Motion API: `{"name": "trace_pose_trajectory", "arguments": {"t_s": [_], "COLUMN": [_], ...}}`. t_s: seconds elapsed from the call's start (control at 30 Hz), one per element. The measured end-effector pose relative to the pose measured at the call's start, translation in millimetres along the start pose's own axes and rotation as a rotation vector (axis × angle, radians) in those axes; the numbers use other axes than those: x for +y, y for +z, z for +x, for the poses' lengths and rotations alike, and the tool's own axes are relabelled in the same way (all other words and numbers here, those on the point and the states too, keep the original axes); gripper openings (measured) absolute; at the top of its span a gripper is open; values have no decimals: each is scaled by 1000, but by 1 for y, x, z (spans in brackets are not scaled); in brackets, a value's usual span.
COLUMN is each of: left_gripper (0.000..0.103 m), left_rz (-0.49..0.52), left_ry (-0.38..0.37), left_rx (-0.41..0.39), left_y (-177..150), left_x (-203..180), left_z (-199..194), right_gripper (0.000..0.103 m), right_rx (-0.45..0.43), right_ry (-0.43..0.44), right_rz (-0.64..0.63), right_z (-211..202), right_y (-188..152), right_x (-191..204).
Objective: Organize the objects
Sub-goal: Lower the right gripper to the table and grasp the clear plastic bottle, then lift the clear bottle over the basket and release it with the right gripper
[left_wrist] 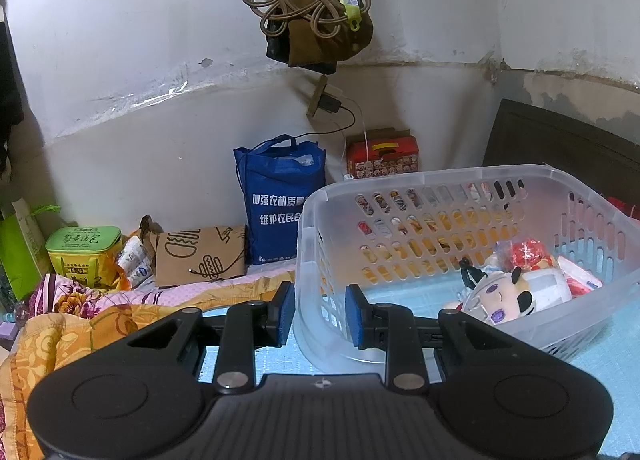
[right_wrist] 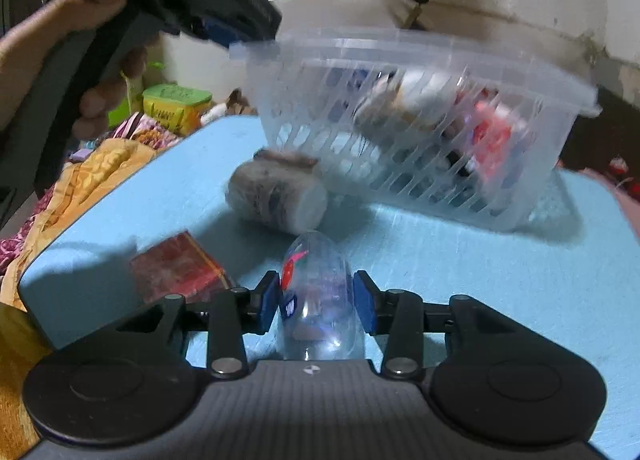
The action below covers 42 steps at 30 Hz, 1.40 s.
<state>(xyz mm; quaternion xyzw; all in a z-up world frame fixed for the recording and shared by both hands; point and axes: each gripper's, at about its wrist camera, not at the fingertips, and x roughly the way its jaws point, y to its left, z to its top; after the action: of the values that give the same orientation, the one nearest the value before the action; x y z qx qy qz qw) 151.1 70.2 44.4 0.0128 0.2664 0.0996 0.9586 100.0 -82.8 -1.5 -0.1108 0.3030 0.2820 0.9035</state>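
Right gripper (right_wrist: 316, 302): fingers pinching a clear plastic bottle (right_wrist: 318, 300) lying on the blue bench (right_wrist: 460, 260), its base toward the basket (right_wrist: 420, 131). Left gripper (left_wrist: 320, 314): fingers clamped on the basket's near wall, one pad inside, one outside. The basket holds a plush doll (left_wrist: 496, 296) and red packets (left_wrist: 532, 254). A can (right_wrist: 276, 195) lies on its side touching the basket; a red packet (right_wrist: 180, 272) lies near the bottle.

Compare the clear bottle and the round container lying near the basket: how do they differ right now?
The clear bottle sits between the right gripper's pads, held; the round container lies free against the basket. The bottle is see-through; the container looks opaque, greyish-brown. Both are over the blue tabletop, outside the basket.
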Motion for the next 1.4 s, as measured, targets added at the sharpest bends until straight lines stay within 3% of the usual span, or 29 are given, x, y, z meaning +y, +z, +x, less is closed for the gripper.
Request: {"name": "trace_pose_trajectory", "arguments": {"t_s": [0.27, 0.6, 0.8, 0.87, 0.93, 1.07, 1.1, 1.13, 1.2, 1.23, 1.4], "left_gripper": [31, 31, 31, 31, 31, 31, 31, 31, 31, 31, 31], "left_rz": [0, 2, 3, 2, 0, 5, 4, 1, -2, -2, -7], "left_ry": [-1, 3, 3, 1, 1, -1, -3, -6, -11, -12, -15], "left_rx": [0, 0, 0, 0, 1, -2, -3, -4, -3, -3, -1], "left_y": [0, 0, 0, 0, 0, 0, -1, -1, -1, -1, -1], "left_x": [0, 0, 0, 1, 1, 1, 2, 2, 3, 3, 4], "left_z": [0, -1, 0, 0, 0, 0, 1, 1, 1, 1, 1], "right_gripper": [44, 44, 44, 44, 44, 45, 58, 85, 102, 102, 102], "right_rx": [-109, -344, -401, -395, -381, -368, -376, -383, -435, -474, -453], "right_ry": [6, -25, -73, -49, -25, -55, -61, -75, -151, -181, -126], "right_rz": [56, 68, 64, 53, 62, 36, 38, 39, 54, 55, 98], "right_z": [-34, -87, -71, -54, -37, -11, -7, -8, -16, -21, -38], "right_y": [16, 64, 130, 148, 157, 160, 159, 155, 146, 142, 127], "right_x": [-17, -35, -55, -61, -67, -67, -67, -66, -64, -63, -68]}}
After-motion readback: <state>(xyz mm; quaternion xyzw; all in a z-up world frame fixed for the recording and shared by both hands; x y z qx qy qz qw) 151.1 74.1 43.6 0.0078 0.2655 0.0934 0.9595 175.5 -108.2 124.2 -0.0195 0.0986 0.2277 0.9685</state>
